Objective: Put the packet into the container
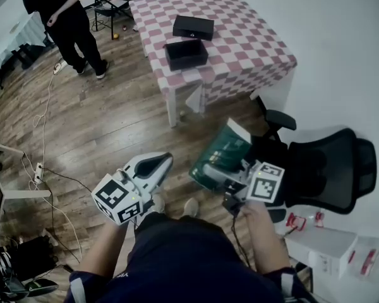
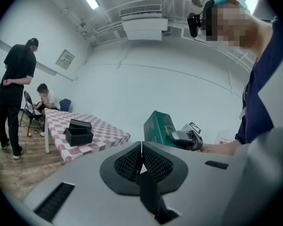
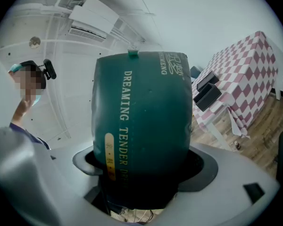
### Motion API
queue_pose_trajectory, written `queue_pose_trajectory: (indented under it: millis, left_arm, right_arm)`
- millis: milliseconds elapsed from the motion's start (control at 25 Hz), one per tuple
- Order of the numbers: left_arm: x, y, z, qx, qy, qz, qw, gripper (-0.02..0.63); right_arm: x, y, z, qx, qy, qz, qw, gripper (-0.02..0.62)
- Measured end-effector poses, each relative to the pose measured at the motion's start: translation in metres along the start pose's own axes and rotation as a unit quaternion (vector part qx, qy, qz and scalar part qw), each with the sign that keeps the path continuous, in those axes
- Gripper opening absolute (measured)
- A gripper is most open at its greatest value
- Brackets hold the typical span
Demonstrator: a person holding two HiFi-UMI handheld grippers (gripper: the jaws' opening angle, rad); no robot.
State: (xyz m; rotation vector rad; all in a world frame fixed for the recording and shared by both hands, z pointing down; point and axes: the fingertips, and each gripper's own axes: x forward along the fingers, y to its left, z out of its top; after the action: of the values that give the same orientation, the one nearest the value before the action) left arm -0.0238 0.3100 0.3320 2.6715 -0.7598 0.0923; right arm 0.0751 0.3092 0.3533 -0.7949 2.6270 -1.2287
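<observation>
1. The right claw (image 1: 220, 171) is spread wide and clamps the lower end of the green packet (image 3: 141, 121), which stands up out of its jaws.
2. The left claw (image 2: 141, 157) is pressed together with nothing between its jaws.
3. The packet is in the air in front of the person, well apart from the checkered surface (image 1: 252, 49).
4. Handling, as a judgement: the packet bulges and has a smooth wrapper, so it is probably light, soft and squashy, and a little slippery. It needs a firm hold across its narrower sides, near one end as now, without crushing it.
5. Count: one green packet and two claws.
6. Two black boxes sit on the one surface. The nearer, open container (image 1: 186, 53) looks like the target. The box behind it (image 1: 192, 26) is closed or may be a lid.
</observation>
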Motion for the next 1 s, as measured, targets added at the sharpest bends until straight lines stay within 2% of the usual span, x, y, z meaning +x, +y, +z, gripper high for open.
queue_pose_trajectory:
  millis: [320, 680, 1000]
  left_arm:
    - [0.017, -0.020, -0.011, -0.003, -0.001, 0.016, 0.9999, 0.030]
    - [0.031, -0.038, -0.016, -0.003, -0.003, 0.040, 0.9992, 0.029]
    - [0.052, -0.024, -0.012, 0.001, -0.002, 0.046, 0.9989, 0.029]
  right_arm:
    - [-0.032, -0.022, 0.000, 0.010, 0.005, -0.016, 1.000, 0.446]
    - [-0.065, -0.038, -0.001, 0.015, 0.012, -0.013, 1.000, 0.446]
    - [-0.067, -0.058, 0.017, 0.009, 0.012, -0.012, 1.000, 0.446]
